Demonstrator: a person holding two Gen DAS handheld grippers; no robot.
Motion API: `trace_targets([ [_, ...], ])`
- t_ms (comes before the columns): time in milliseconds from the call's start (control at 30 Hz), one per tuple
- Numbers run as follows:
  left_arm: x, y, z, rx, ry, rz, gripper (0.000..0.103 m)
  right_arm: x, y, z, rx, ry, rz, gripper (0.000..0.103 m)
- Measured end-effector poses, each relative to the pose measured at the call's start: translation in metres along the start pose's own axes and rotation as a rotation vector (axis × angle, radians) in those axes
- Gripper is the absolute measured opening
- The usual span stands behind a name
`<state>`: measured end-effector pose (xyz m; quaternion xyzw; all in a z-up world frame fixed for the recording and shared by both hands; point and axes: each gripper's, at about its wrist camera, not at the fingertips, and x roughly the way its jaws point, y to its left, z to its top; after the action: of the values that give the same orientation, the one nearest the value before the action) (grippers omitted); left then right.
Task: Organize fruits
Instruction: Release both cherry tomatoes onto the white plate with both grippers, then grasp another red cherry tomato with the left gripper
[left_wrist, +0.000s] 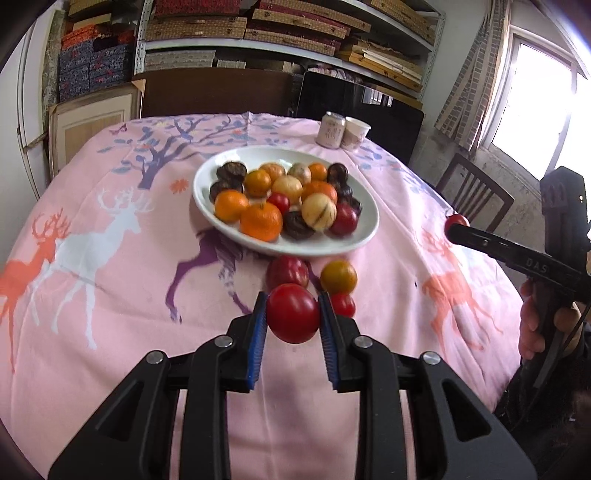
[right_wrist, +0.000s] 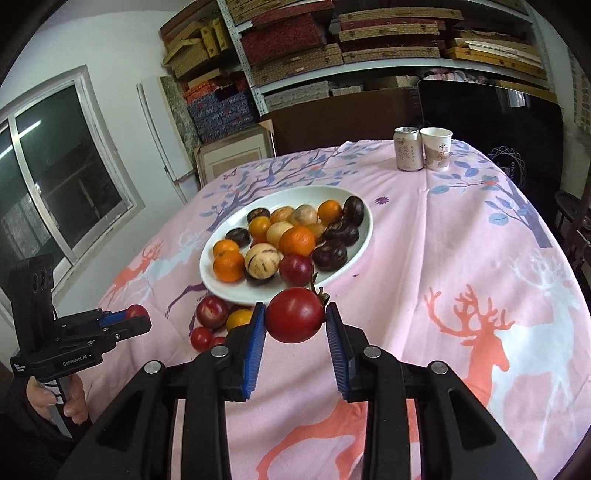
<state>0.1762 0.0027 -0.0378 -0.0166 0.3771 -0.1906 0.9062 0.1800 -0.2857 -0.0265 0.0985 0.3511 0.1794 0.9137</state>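
Observation:
A white plate (left_wrist: 356, 242) (right_wrist: 351, 258) heaped with tangerines, dark round fruits, pale striped fruits and red ones sits mid-table. My left gripper (left_wrist: 293, 306) is shut on a red tomato (left_wrist: 293, 317), lifted above the cloth just in front of the plate. My right gripper (right_wrist: 295, 314) is shut on a red tomato with a green stem (right_wrist: 294, 317), also lifted near the plate's front rim. Each gripper shows in the other's view: the right gripper (left_wrist: 456, 230) at the right, the left gripper (right_wrist: 142, 319) at the left, each with red fruit at its tip.
Loose on the pink deer-print cloth by the plate's near rim lie a dark red plum (left_wrist: 287, 272) (right_wrist: 211, 311), an orange-green tangerine (left_wrist: 338, 276) (right_wrist: 238, 318) and a small tomato (left_wrist: 342, 304) (right_wrist: 201, 338). A can (right_wrist: 408, 148) and paper cup (right_wrist: 437, 148) stand at the far edge. A chair (left_wrist: 472, 192) stands at the right.

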Motion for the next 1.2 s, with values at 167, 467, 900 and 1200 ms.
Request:
trace_targets([
  [167, 0.014, -0.004, 0.033, 0.047, -0.017, 0.033, 0.026, 0.005, -0.008, 0.023, 0.026, -0.025, 0.010, 0.033],
  [467, 0.080, 0.009, 0.085, 0.012, 0.013, 0.060, 0.026, 0.061, -0.005, 0.076, 0.011, -0.003, 0.008, 0.033],
  [900, 0.145, 0.035, 0.117, -0.076, 0.059, 0.085, 0.050, 0.156, -0.003, 0.102, 0.006, 0.077, 0.003, 0.044],
  [1200, 0.086, 0.036, 0.095, -0.066, 0.008, 0.028, 0.067, 0.095, 0.000, 0.076, 0.013, 0.028, 0.033, 0.051],
])
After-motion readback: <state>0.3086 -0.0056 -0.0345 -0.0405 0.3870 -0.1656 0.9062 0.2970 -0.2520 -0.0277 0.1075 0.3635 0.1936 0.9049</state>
